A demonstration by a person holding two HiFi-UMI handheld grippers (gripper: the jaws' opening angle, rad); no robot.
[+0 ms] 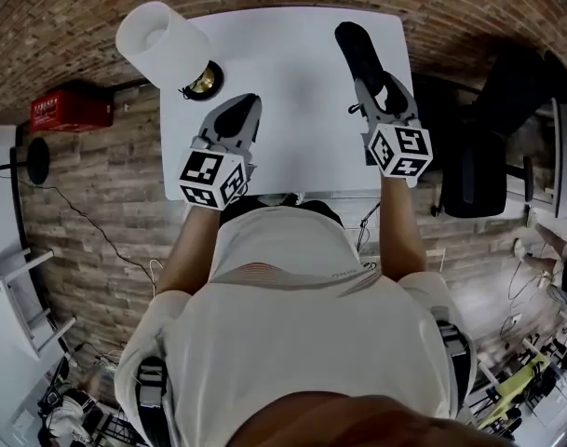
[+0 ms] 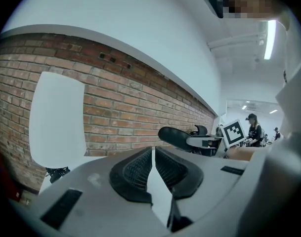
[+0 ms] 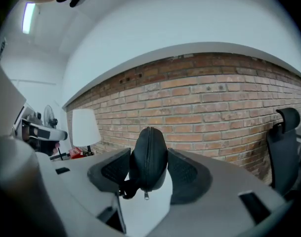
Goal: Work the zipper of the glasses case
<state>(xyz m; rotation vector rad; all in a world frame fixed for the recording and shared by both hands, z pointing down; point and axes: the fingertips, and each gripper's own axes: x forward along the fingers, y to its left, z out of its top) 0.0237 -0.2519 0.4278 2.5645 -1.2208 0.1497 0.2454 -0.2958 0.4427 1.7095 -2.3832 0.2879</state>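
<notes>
Your right gripper has its jaws clamped on the black glasses case, one pad pressing each broad side. The case stands on end between them, its narrow edge turned toward that gripper's camera. The zipper runs up the middle of that edge and over the top. Its small metal pull hangs at the bottom end, and a dark cord loop dangles just to the left of it.

From your head view, the case sticks out beyond the right gripper over the far right part of the white worktop. In the left gripper view the case shows against the brick wall, held up clear of the worktop.

Your left gripper has its jaws closed tip to tip with nothing between them. In the head view it sits over the near left part of the worktop, well apart from the case.

A table lamp with a white shade stands at the worktop's far left corner. A black office chair is off to your right, beyond the worktop's edge, and a red box sits to your left.
</notes>
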